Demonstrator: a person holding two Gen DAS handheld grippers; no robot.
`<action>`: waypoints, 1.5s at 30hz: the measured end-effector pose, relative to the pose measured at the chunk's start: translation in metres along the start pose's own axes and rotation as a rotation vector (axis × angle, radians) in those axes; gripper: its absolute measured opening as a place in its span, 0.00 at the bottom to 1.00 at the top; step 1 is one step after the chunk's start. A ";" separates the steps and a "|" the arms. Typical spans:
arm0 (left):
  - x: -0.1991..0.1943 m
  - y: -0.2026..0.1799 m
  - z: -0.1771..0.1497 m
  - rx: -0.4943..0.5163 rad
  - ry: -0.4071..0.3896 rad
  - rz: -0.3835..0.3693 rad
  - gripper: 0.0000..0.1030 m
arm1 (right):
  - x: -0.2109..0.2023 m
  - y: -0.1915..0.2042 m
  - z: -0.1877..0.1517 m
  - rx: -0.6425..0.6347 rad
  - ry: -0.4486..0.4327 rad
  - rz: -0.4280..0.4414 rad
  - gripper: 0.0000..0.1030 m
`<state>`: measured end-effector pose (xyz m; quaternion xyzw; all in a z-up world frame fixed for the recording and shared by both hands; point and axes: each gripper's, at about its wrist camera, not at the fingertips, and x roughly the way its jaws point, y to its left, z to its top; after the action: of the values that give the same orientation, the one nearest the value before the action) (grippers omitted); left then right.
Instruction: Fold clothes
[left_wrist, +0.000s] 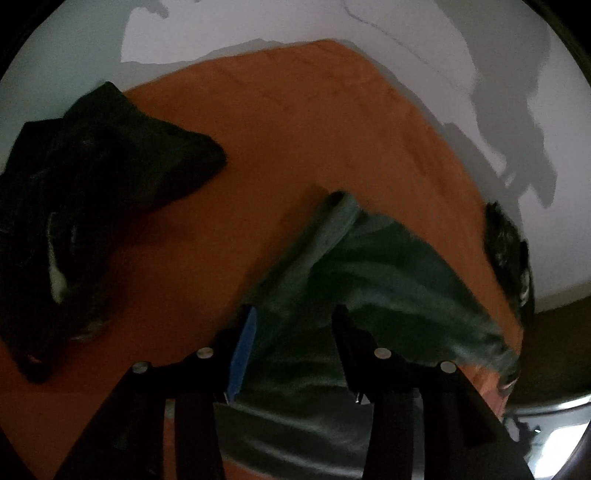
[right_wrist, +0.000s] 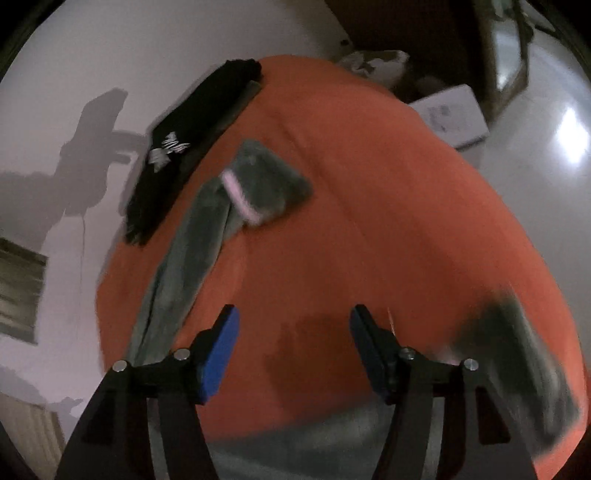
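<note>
you are holding your left gripper (left_wrist: 295, 314) above the grey-green garment (left_wrist: 369, 266), its tongs spread, with the cloth lying beneath and between them but not pinched. the garment is lying on the orange cover (left_wrist: 295, 129), crumpled and blurred, stretching toward the right edge. a dark pile of clothes (left_wrist: 92, 184) is sitting on the left of the cover, well apart from it.

you are holding your right gripper (right_wrist: 293, 321) with its blue pads (right_wrist: 218, 354) standing wide, and nothing is sitting between them, only bare orange cover (right_wrist: 369, 221). the grey-green garment (right_wrist: 207, 221) is trailing away on the left, with a pale band on its folded part. a folded black garment (right_wrist: 184, 147) is lying at the far edge.
</note>
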<state>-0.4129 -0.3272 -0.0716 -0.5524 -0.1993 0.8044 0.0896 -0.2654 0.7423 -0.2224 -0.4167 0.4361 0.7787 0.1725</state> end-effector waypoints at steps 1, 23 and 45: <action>0.003 -0.004 -0.005 -0.013 -0.020 -0.035 0.44 | 0.013 0.002 0.014 0.010 -0.001 -0.008 0.60; 0.055 -0.035 -0.072 0.039 0.122 -0.120 0.43 | -0.004 -0.022 0.008 -0.241 -0.202 -0.116 0.07; 0.085 -0.064 -0.091 0.086 0.223 -0.175 0.44 | 0.033 0.056 0.040 -0.208 -0.074 -0.180 0.07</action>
<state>-0.3654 -0.2186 -0.1457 -0.6144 -0.2010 0.7350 0.2048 -0.3404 0.7410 -0.2082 -0.4406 0.3075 0.8159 0.2134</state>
